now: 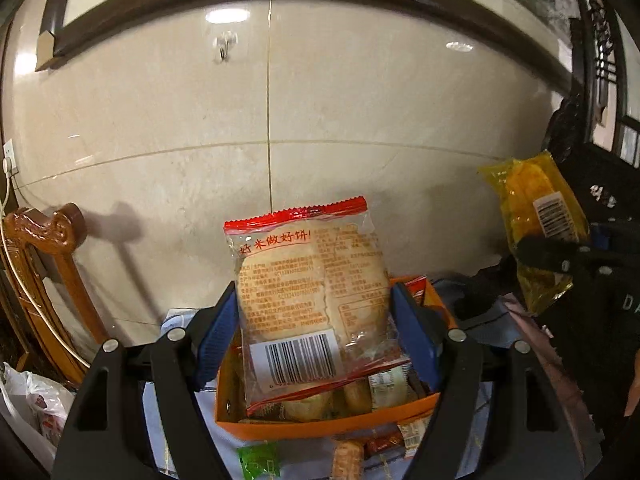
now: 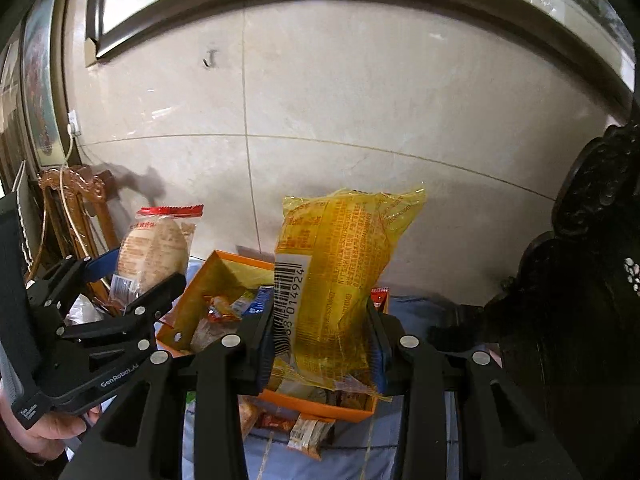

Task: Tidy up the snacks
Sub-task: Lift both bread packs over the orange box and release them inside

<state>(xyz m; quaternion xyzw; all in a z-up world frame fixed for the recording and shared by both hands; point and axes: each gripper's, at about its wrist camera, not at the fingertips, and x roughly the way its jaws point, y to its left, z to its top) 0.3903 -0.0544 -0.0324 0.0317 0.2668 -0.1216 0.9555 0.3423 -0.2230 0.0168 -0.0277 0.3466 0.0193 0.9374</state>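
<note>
My left gripper (image 1: 312, 320) is shut on a clear, red-edged rice cracker packet (image 1: 308, 292) and holds it upright above an orange box (image 1: 320, 424) that holds several snacks. The same packet (image 2: 154, 248) and left gripper (image 2: 132, 280) show in the right wrist view. My right gripper (image 2: 324, 336) is shut on a yellow snack packet (image 2: 340, 272), held upright over the orange box (image 2: 312, 402). The yellow packet (image 1: 532, 224) also shows at the right of the left wrist view.
Loose snacks (image 1: 348, 456) lie on the blue cloth (image 1: 168, 420) in front of the box. A carved wooden chair (image 1: 44, 248) stands at the left, a dark carved chair (image 2: 580, 280) at the right. A tiled wall is close behind.
</note>
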